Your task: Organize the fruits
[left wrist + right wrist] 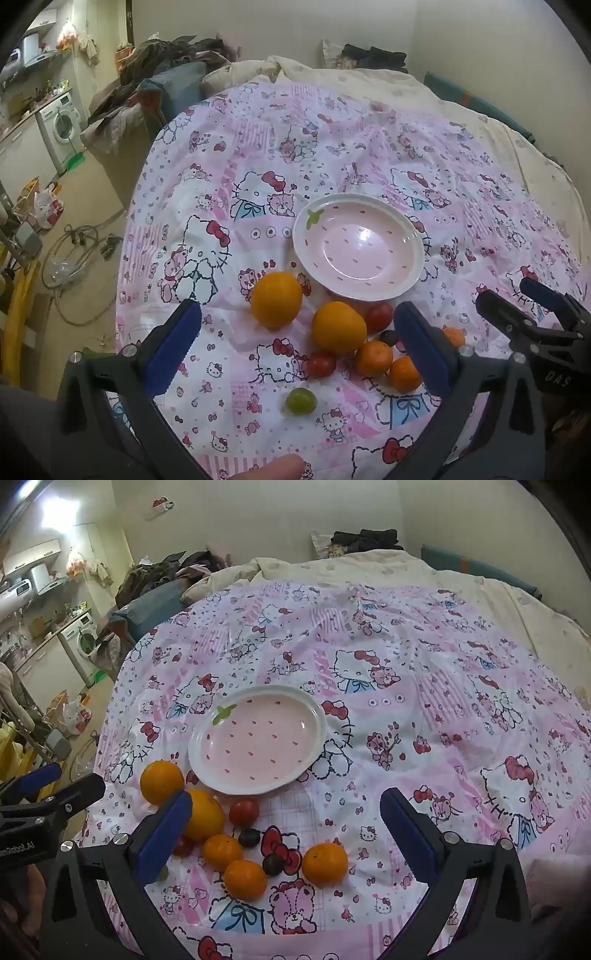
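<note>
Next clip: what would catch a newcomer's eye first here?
The empty pink strawberry plate sits mid-bedspread, on a pink cartoon-cat print. Just in front, loose fruit clusters: two large oranges, small tangerines, red tomatoes. Both grippers, left and right, hover with jaws wide open.

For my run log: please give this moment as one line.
stage: start | left gripper: open, empty | right gripper: open, empty | plate: empty | fruits: on cloth

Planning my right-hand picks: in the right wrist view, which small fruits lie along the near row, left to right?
Mandarin → mandarin → dark plum → mandarin. The small pieces behind the left finger of the right gripper are left out, as they are partly hidden.
</note>
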